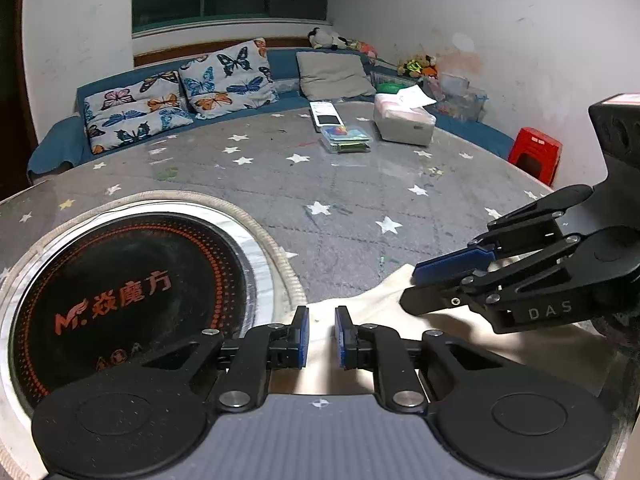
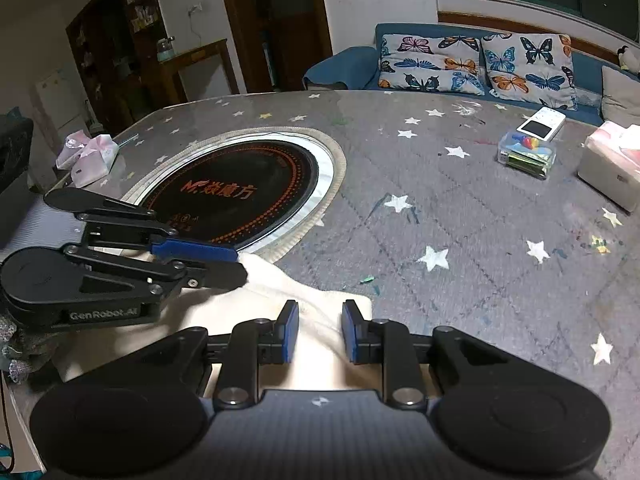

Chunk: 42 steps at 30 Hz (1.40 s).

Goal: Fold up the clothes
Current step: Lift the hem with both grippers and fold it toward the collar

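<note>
Cream garment point(image 2: 280, 304), soft and rumpled, on star-printed quilted tablecloth point(image 2: 460, 208).

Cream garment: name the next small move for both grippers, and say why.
Probably draw both corners back toward the near edge to lay the fold. The left gripper and right gripper each seem to pinch a far corner of the cream garment, which lies flat beside the cooktop.
</note>
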Each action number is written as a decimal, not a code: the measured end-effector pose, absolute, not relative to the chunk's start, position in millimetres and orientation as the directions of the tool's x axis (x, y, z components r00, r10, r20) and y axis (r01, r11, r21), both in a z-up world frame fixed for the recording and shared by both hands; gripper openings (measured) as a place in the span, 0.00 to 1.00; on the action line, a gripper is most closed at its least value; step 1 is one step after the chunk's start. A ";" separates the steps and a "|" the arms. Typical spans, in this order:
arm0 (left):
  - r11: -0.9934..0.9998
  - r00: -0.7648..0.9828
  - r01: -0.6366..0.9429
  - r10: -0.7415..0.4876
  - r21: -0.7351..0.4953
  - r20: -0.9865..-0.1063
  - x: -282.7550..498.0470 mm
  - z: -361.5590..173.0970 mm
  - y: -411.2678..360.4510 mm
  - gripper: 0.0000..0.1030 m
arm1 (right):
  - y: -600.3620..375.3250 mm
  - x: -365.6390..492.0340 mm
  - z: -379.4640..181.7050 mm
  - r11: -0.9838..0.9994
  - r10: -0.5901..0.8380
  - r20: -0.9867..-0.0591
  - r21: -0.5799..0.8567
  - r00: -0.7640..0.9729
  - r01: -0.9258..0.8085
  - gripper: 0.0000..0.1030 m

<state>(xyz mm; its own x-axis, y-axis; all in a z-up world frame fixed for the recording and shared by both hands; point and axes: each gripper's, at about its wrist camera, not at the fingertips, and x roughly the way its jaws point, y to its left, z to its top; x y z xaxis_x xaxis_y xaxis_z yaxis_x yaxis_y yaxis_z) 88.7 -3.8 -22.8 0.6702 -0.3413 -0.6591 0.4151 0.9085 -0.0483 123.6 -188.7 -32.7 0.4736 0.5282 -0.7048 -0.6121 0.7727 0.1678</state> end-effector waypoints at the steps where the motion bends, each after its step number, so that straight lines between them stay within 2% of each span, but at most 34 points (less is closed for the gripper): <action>1: 0.909 0.670 0.413 -0.338 -0.047 -0.661 90.4 -23.6 -4.3 0.14 | -189.1 123.7 -32.9 0.773 0.529 -0.704 0.170 0.473 -0.612 0.21; 3: 0.913 0.671 0.405 -0.332 -0.047 -0.663 94.4 -25.5 -4.3 0.14 | -190.0 124.0 -33.5 0.772 0.532 -0.703 0.174 0.472 -0.611 0.21; 5: 0.916 0.675 0.399 -0.322 -0.039 -0.663 97.2 -27.2 -4.4 0.05 | -190.8 124.2 -33.9 0.771 0.534 -0.701 0.176 0.472 -0.611 0.21; 8: 0.920 0.705 0.392 -0.291 0.014 -0.646 92.1 -29.2 -5.3 0.00 | -191.6 124.6 -34.6 0.772 0.537 -0.700 0.183 0.471 -0.609 0.21; 11: 0.940 0.741 0.338 -0.235 0.047 -0.629 91.3 -27.7 1.3 0.00 | -191.6 124.4 -35.2 0.773 0.537 -0.698 0.184 0.473 -0.607 0.21; 16: 0.968 0.759 0.251 -0.194 0.004 -0.621 96.3 -18.9 26.6 0.00 | -191.0 122.8 -35.5 0.777 0.534 -0.696 0.179 0.480 -0.604 0.21; 20: 0.958 0.749 0.285 -0.252 -0.046 -0.612 88.3 -10.0 31.0 0.00 | -190.3 122.1 -35.3 0.778 0.531 -0.696 0.175 0.483 -0.604 0.22; 26: 0.918 0.699 0.393 -0.330 -0.044 -0.635 86.5 -17.4 2.2 0.04 | -190.8 122.4 -35.6 0.778 0.532 -0.695 0.175 0.484 -0.604 0.22; 36: 0.921 0.696 0.388 -0.306 -0.019 -0.650 91.2 -29.0 -4.9 0.05 | -192.3 123.2 -36.4 0.774 0.540 -0.692 0.184 0.480 -0.606 0.22; 39: 0.918 0.709 0.395 -0.293 0.017 -0.641 88.2 -30.7 -7.2 0.05 | -192.4 123.3 -36.5 0.774 0.540 -0.691 0.185 0.480 -0.605 0.22; 42: 0.918 0.747 0.384 -0.248 0.096 -0.617 85.0 -33.9 -11.4 0.01 | -192.5 123.0 -36.7 0.775 0.540 -0.690 0.185 0.482 -0.604 0.22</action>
<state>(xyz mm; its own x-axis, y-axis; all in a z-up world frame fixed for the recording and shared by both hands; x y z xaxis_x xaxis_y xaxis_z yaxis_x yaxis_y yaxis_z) 85.0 -11.4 -33.9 0.7469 -0.2476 -0.6171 0.3841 0.9182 0.0965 123.0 -192.5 -36.7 0.4819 0.5400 -0.6900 -0.6042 0.7751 0.1847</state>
